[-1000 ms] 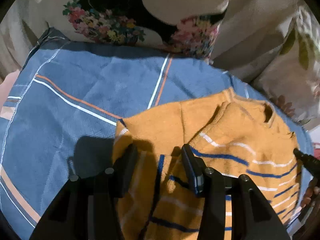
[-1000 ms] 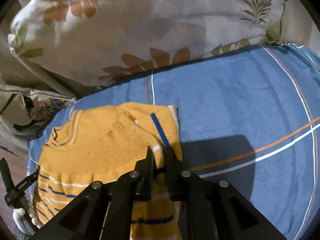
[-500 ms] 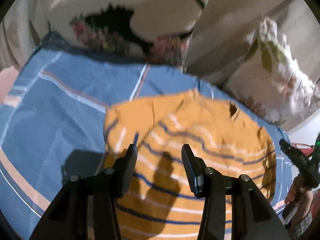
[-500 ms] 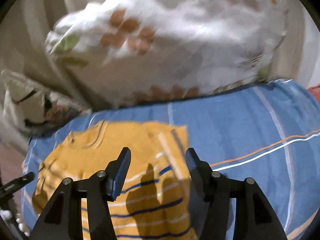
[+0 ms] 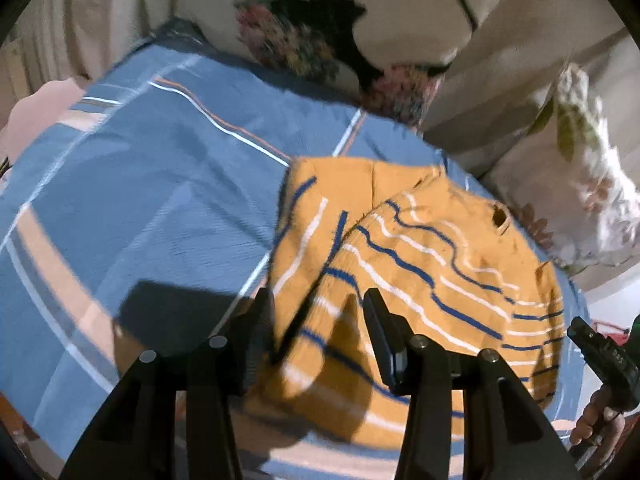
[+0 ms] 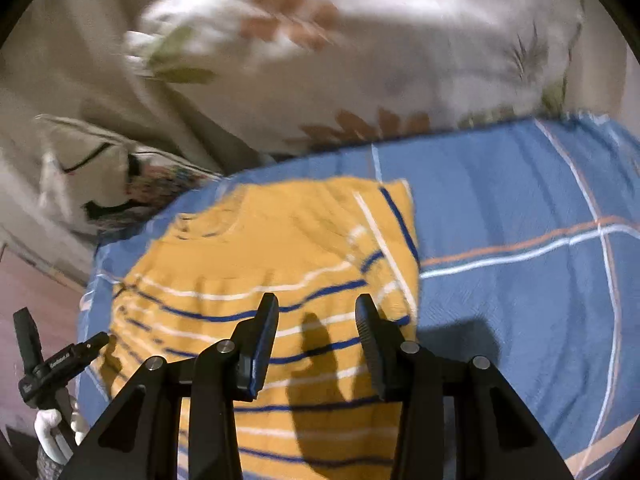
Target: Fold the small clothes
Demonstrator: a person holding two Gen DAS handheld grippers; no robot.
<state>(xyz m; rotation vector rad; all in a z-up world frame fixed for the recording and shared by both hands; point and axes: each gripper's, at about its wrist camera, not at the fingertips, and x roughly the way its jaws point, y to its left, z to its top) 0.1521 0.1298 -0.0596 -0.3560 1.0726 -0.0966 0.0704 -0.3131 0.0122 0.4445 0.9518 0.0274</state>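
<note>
Covering the bed, a blue striped sheet (image 5: 152, 184) under the orange sweater (image 5: 420, 264), floral pillows (image 6: 360, 52) behind; both grippers (image 5: 320, 312) (image 6: 316, 316) released.

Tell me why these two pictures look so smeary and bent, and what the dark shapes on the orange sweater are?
Left wrist view: fisheye lens bows the blue bedspread; motion smears the floral pillow. The left gripper shadows the sweater. Right wrist view: the leaf-print pillow is blurred most; the right gripper, open, throws a hard shadow, so light comes from behind.

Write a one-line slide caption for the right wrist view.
Open right gripper above a folded orange striped sweater on a blue checked bedsheet, pillows behind.
</note>
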